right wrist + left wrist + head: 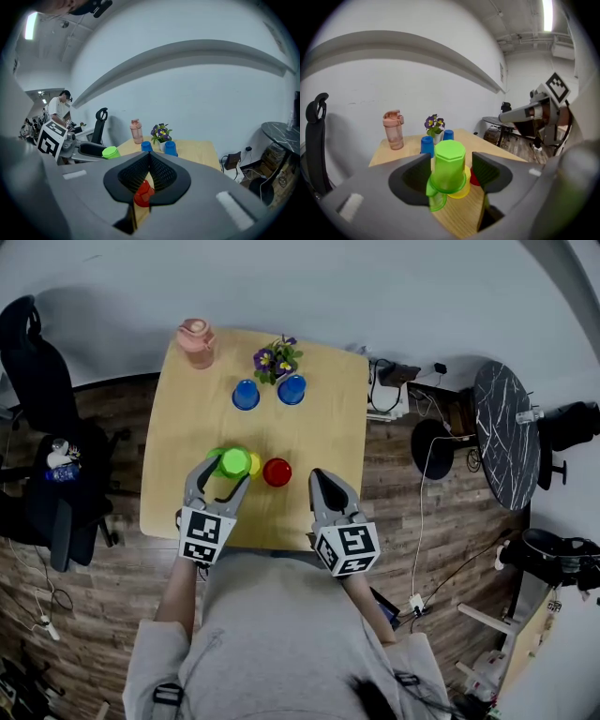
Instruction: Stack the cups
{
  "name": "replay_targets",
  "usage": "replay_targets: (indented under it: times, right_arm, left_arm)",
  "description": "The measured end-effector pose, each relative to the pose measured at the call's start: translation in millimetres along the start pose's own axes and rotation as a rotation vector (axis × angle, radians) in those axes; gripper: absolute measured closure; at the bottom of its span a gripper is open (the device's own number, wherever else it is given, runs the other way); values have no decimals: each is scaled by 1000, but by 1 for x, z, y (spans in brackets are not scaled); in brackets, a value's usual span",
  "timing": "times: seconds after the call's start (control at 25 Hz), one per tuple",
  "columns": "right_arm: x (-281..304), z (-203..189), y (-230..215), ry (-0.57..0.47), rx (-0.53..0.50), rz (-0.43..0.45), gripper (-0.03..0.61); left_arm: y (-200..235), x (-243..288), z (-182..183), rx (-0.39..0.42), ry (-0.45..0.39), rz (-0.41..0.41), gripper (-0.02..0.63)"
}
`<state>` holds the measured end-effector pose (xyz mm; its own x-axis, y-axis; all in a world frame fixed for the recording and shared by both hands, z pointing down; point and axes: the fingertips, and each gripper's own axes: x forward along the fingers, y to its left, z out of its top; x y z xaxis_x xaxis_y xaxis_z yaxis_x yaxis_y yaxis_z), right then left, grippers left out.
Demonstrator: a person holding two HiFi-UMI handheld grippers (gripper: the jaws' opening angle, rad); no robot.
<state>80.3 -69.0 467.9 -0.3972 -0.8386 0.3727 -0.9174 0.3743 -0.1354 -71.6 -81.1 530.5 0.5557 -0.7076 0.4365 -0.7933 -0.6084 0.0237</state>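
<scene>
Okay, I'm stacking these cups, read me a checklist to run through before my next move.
1. Left claw open: ok, jaws stand apart.
2. Top green cup between its jaws: ok.
3. Top green cup seated squarely: cannot tell; it sits over the yellow cup and a second green cup.
4. Right claw free: ok, shut and empty.
5. Red cup stacked: not ok, it stands alone on the table.
</scene>
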Motion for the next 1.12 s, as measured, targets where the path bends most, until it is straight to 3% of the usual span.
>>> replay_targets:
  times: [0.28, 0.56, 0.84, 1.12]
  right_arm:
    - [38, 23, -20, 43, -60, 29, 574]
    - [107, 43, -46, 121, -114, 67, 572]
    - [166, 11, -63, 263, -95, 90, 568]
    - [204, -25, -79, 334, -60, 74, 426]
  left_arm:
    - [15, -29, 29, -60, -125, 34, 302]
    - [58, -71, 35, -166, -196, 221, 485]
    - [88, -88, 17, -244, -166, 333, 555]
    - [107, -92, 4, -271, -133, 382, 555]
